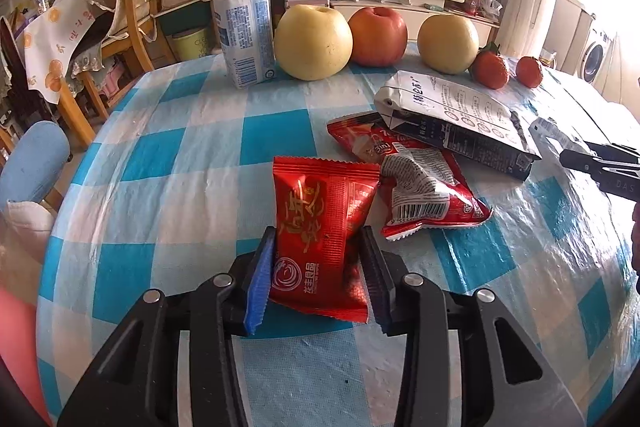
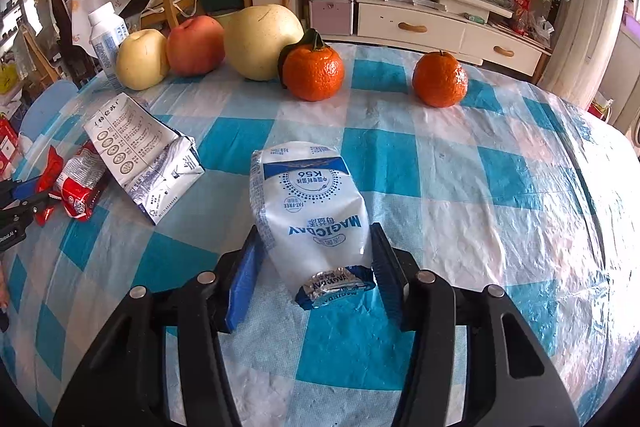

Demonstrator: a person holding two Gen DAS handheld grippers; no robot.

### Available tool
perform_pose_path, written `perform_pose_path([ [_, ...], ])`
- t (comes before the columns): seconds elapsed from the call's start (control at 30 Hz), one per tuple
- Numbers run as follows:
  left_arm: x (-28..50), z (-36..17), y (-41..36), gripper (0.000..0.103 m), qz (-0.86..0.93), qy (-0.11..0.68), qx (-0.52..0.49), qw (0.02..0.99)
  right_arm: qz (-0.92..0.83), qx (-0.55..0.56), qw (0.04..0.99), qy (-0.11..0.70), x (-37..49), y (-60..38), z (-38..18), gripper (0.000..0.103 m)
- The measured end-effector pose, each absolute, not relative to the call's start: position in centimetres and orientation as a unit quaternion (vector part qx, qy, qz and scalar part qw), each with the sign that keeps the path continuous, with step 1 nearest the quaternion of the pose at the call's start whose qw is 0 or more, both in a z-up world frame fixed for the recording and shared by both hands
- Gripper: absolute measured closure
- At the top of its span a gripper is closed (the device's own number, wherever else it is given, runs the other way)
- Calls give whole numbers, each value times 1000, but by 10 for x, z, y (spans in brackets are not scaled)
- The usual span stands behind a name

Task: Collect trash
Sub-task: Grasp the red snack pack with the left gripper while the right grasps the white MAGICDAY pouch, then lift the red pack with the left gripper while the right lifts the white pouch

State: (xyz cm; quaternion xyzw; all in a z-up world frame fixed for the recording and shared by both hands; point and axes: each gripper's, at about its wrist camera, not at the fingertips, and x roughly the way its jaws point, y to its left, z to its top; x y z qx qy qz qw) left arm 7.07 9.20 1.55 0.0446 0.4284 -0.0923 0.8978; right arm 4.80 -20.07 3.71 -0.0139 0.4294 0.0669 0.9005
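Left wrist view looks down on a table under a blue-and-white checked cloth (image 1: 168, 155), where the left gripper (image 1: 320, 247) has its two pads pressed against the sides of a red snack packet (image 1: 324, 239) that lies flat on the cloth. Just beyond that packet to the right lies a crumpled red wrapper (image 1: 424, 195), and the flattened white carton (image 1: 456, 115) rests partly on top of that wrapper. Farther back from the carton stand a white bottle (image 1: 242, 23), a yellow pear (image 1: 313, 43), a red apple (image 1: 378, 37) and a second pear (image 1: 448, 43), all in a row, with two small red fruits at the row's right end. At the right edge, beside the carton, the tip of the other tool shows. Right wrist view has the right gripper (image 2: 318, 251) closed around a squashed white pouch (image 2: 308, 211) printed in blue, whose foil end points back toward the camera; both pads touch its sides. The carton (image 2: 140, 163) lies to the left of this pouch, well apart from it, with the red wrapper (image 2: 76, 187) beyond it. Behind the pouch sit two oranges (image 2: 314, 71), apart from each other, the left one just beside the big pear (image 2: 260, 43).
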Motion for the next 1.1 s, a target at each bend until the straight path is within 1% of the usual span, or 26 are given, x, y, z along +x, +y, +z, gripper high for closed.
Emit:
perform_pose_path([
  [0.03,70,16,93,60,-93,428,43,898,69,-10,902,426,47,-200,39,51],
  [0.07,69,17,94,60,-94,427,41,898,73,-6,903,424,44,-200,42,59],
  [0.1,68,17,94,61,-95,426,39,899,77,-3,903,423,44,-200,44,71],
  [0.13,66,18,95,61,-96,426,37,899,82,2,903,422,43,-200,45,74],
  [0.23,62,20,97,61,-99,424,28,900,83,-1,900,427,41,-198,43,75],
  [0.33,58,22,100,61,-101,422,22,900,92,7,896,434,36,-195,40,96],
  [0.43,54,25,104,61,-108,422,10,900,108,14,894,435,27,-190,43,96],
  [0.5,52,26,107,61,-111,423,-1,899,101,11,898,428,23,-189,45,79],
  [0.53,50,27,107,61,-110,422,1,900,104,12,899,426,23,-188,46,46],
  [0.57,49,27,107,61,-109,422,4,900,101,11,902,419,22,-187,48,26],
  [0.6,49,27,108,61,-109,421,4,900,99,9,906,412,23,-187,51,23],
  [0.87,44,31,114,61,-109,416,-7,903,136,8,895,425,33,-170,44,23],
  [1.1,41,31,111,61,-117,418,-2,901,192,36,878,437,30,-159,44,22],
])
